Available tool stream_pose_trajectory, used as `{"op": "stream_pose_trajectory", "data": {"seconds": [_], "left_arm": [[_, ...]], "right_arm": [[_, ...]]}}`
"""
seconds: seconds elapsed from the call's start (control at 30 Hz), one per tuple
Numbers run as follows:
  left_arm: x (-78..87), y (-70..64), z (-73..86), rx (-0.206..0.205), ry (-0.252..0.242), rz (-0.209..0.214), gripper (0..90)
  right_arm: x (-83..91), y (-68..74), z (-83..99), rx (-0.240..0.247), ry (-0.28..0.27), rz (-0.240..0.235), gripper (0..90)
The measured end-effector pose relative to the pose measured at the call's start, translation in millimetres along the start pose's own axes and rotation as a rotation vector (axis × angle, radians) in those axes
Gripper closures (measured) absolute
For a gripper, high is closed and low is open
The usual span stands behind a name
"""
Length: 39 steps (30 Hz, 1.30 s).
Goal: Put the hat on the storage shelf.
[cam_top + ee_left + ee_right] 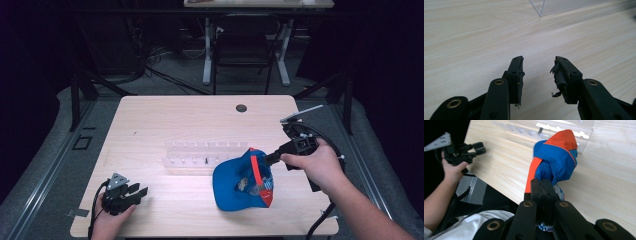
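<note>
A light wood-grain table (pixel 165 120) is seen from the high view, with a small dark round grommet (pixel 241 108) set near its far edge. The room around it is kept pretty dark: grey floor (pixel 60 150), a black chair (pixel 243 47) behind the table, white legs of another desk (pixel 208 50) further back, and some cables on the floor there.

A clear plastic rack (pixel 200 157) is laid across the middle of the table. Just beside its right end, a blue cap (pixel 232 187) with orange-red trim is lifted partly off the table, part of it still resting on the wood.

The right gripper (pixel 267 159) is clamped on the cap. In the right gripper view its jaws are pressed together on the cap's orange strap (pixel 530 175), and the blue fabric is bunched up above them, with the rack right behind.

The left gripper (pixel 137 192) is held low at the near left corner of the table, well apart from the cap. In the left gripper view its jaws are spread wide with nothing between them, just bare wood below, and frayed black padding (pixel 557 77) can be seen peeling off the right-hand jaw. A corner of the rack is caught at the top of that view.
</note>
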<state>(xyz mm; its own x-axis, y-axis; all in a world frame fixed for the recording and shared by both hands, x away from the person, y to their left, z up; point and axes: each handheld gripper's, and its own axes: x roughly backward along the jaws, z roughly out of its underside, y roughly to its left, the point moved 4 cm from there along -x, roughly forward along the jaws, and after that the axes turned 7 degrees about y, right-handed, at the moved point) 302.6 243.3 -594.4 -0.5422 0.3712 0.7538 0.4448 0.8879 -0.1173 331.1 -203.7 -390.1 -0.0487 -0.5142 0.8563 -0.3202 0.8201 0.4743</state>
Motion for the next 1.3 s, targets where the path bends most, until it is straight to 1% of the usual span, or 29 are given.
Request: {"op": "stream_pose_trajectory", "data": {"seconds": [0.07, 0.1, 0.13, 0.17, 0.2, 0.23, 0.3, 0.33, 0.37, 0.4, 0.43, 0.5, 0.53, 0.57, 0.63, 0.67, 0.7, 0.73, 0.77, 0.8, 0.9, 0.97, 1.0, 1.23, 1.27, 1.3], "left_arm": [[0.0, 0.0, 0.0, 0.000, 0.001, -0.001, 59.3], [-0.1, 0.0, 0.0, 0.000, 0.001, -0.001, 59.3], [-0.2, -0.1, 0.0, 0.000, 0.000, 0.001, 59.3], [-0.2, -0.1, 0.0, 0.000, 0.000, 0.001, 59.3], [-0.2, -0.1, 0.0, 0.000, 0.001, 0.001, 59.3], [-0.1, -0.1, 0.0, 0.001, 0.002, 0.000, 59.3], [-0.2, 0.0, 0.1, 0.000, 0.004, -0.002, 59.3], [0.0, 0.1, 0.2, 0.001, 0.006, 0.000, 59.3], [0.5, 0.2, 0.2, -0.001, 0.014, 0.005, 59.3], [0.4, 0.1, 0.2, -0.001, 0.012, 0.004, 59.3], [1.2, 0.4, 0.4, -0.004, 0.025, 0.008, 59.3], [0.9, 0.3, 0.5, -0.004, 0.026, 0.009, 59.3], [-0.3, -0.1, 0.5, -0.001, 0.012, 0.004, 59.3], [-0.4, -0.2, 0.5, 0.000, 0.012, 0.004, 59.3], [-0.5, -0.2, 0.5, 0.001, 0.011, 0.004, 59.3], [0.3, 0.0, 0.5, -0.003, 0.024, 0.008, 59.3], [-0.6, -0.2, 0.4, 0.001, 0.010, 0.003, 59.3], [-0.5, -0.2, 0.4, 0.001, 0.011, 0.004, 59.3], [-0.6, -0.2, 0.5, 0.002, 0.011, 0.003, 59.3], [0.4, 0.1, 0.6, -0.001, 0.027, 0.008, 59.3], [0.0, 0.2, 0.8, -0.004, 0.032, 0.008, 59.3], [-0.4, 0.0, 0.6, -0.003, 0.023, 0.009, 59.3], [0.2, 0.1, 0.7, -0.004, 0.031, 0.008, 59.3], [0.2, 0.2, 0.6, -0.003, 0.030, 0.007, 59.3], [0.3, 0.2, 0.6, -0.004, 0.030, 0.007, 59.3], [-0.2, 0.0, 0.5, -0.004, 0.022, 0.007, 59.3]], "right_arm": [[3.5, 2.6, -0.9, 0.007, -0.005, -0.005, 90.0], [6.0, 3.4, -1.2, 0.020, -0.003, -0.005, 90.0], [8.6, 5.6, -1.7, 0.016, -0.005, -0.010, 90.0], [10.3, 6.3, -2.2, 0.026, -0.008, -0.011, 90.0], [11.4, 7.9, -2.6, 0.020, -0.013, -0.018, 90.0], [13.0, 8.1, -2.5, 0.024, -0.005, -0.019, 90.0], [14.8, 9.8, -2.9, 0.011, -0.006, -0.023, 90.0], [15.0, 9.9, -3.4, 0.012, -0.018, -0.027, 90.0], [16.4, 10.0, -3.0, 0.010, -0.005, -0.027, 90.0], [18.1, 9.9, -3.2, 0.017, 0.004, -0.028, 90.0], [18.3, 11.2, -3.5, 0.000, -0.014, -0.042, 90.0], [19.0, 11.4, -3.5, -0.001, -0.009, -0.046, 90.0], [20.1, 11.3, -3.5, 0.001, -0.001, -0.053, 90.0], [20.9, 11.2, -3.6, -0.001, -0.001, -0.062, 90.0], [22.8, 11.9, -3.8, -0.006, 0.000, -0.089, 90.0], [23.3, 13.0, -4.2, -0.013, -0.009, -0.099, 90.0], [24.3, 13.4, -4.2, -0.012, -0.010, -0.106, 90.0], [25.9, 13.5, -4.5, -0.005, -0.010, -0.120, 90.0], [25.9, 13.5, -4.5, -0.005, -0.010, -0.120, 90.0], [26.3, 14.2, -4.8, -0.011, -0.016, -0.128, 90.0], [28.5, 16.2, -5.6, -0.016, -0.022, -0.153, 90.0], [29.5, 16.7, -6.0, -0.013, -0.022, -0.157, 90.0], [29.5, 16.7, -6.0, -0.013, -0.022, -0.157, 90.0], [33.8, 19.4, -7.8, -0.026, -0.041, -0.186, 90.0], [34.9, 19.6, -8.1, -0.029, -0.044, -0.196, 90.0], [35.8, 19.9, -8.7, -0.037, -0.048, -0.218, 90.0]]}}
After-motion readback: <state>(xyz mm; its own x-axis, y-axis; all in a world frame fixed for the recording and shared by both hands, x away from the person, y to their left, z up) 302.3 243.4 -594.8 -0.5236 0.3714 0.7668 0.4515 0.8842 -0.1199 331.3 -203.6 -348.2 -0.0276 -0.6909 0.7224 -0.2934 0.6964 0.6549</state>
